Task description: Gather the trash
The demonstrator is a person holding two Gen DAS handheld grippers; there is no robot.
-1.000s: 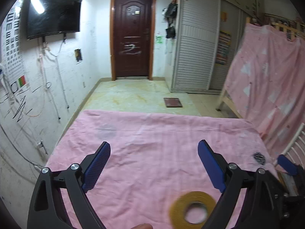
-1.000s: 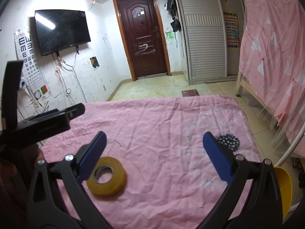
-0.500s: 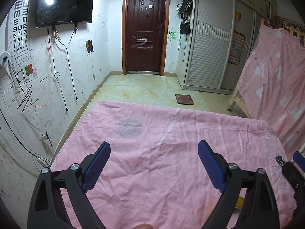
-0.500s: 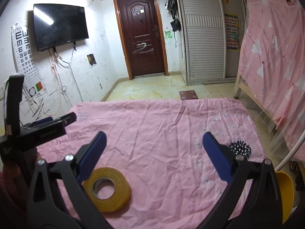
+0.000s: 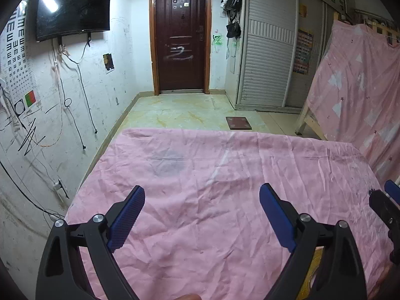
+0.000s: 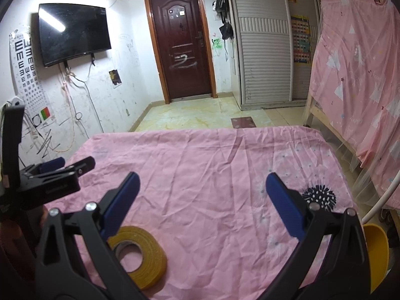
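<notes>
- Nothing is collected yet, as far as I can judge: both my grippers are empty, and the tape (image 6: 138, 255) lies loose on the sheet (image 6: 200, 175).
- Still to do: get the tape between my fingers, close on it, lift it and carry it off. The likely bin (image 6: 376, 252) is the yellow shape at the lower right edge of the right wrist view, beyond the sheet; only part of it shows, so I take it for a bin with some doubt.
- My right gripper (image 6: 200, 200) has its jaws wide apart with nothing between them.
- My left gripper (image 5: 201, 215) also stands with jaws wide apart, and only bare sheet shows between the pads.
- In the right wrist view the tape sits at the lower left of the frame, lying flat with its hole facing up. My left finger (image 6: 120, 205) partly covers it, so it is not in the gap but off to the left side, low in the frame.
- In the left wrist view only a yellow sliver, probably the tape (image 5: 311, 272), shows at the lower right behind my right finger (image 5: 277, 218).
- The spiky black ball (image 6: 320, 196) lies at the right of the right wrist view, just outside my right finger; it may be trash too.
</notes>
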